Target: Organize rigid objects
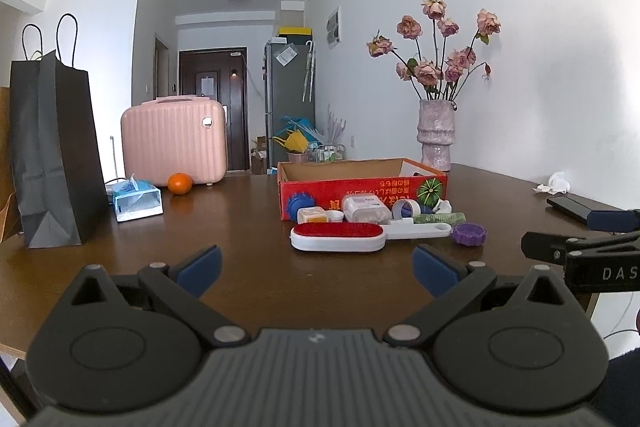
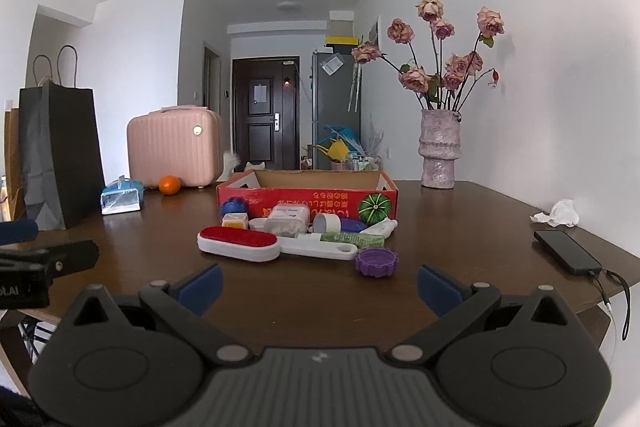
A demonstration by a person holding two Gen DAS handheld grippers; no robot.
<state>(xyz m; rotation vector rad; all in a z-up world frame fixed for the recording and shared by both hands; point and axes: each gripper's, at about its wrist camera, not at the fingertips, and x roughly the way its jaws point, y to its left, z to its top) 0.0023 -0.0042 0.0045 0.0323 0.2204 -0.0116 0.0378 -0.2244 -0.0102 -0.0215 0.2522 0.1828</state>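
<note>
On the dark wooden table [image 2: 460, 211] nothing has been picked up yet, as far as I can judge; this looks like the very start, with both tools held back from the clutter. Far left stand a black paper bag [image 1: 52, 155], a blue tissue pack [image 1: 136, 201], an orange [image 1: 179, 183] and a pink case [image 1: 174, 143], all well apart from the work. The left gripper [image 1: 316, 271] hovers low over bare wood, its blue fingers [image 1: 200, 269] spread wide and holding nothing. Ahead of it lies the lint brush [image 1: 338, 235], red pad up, nearest of a heap of small items crowded against the front wall of the red cardboard box [image 1: 362, 187], which appears empty from here. Behind the brush sit little jars, a white tub [image 2: 287, 219] and tubes, some touching; I can't tell them all apart. The purple lid [image 2: 377, 263] lies at the heap's right end, just ahead of the right gripper [image 2: 320, 287], whose jaws are likewise wide and empty. Further right are a vase of roses [image 2: 438, 151], a crumpled tissue [image 2: 558, 213] and a phone [image 2: 566, 257].

The next move, I'd guess, is to reach forward for the brush or lid, close on it squarely, and lift it over the box wall.
</note>
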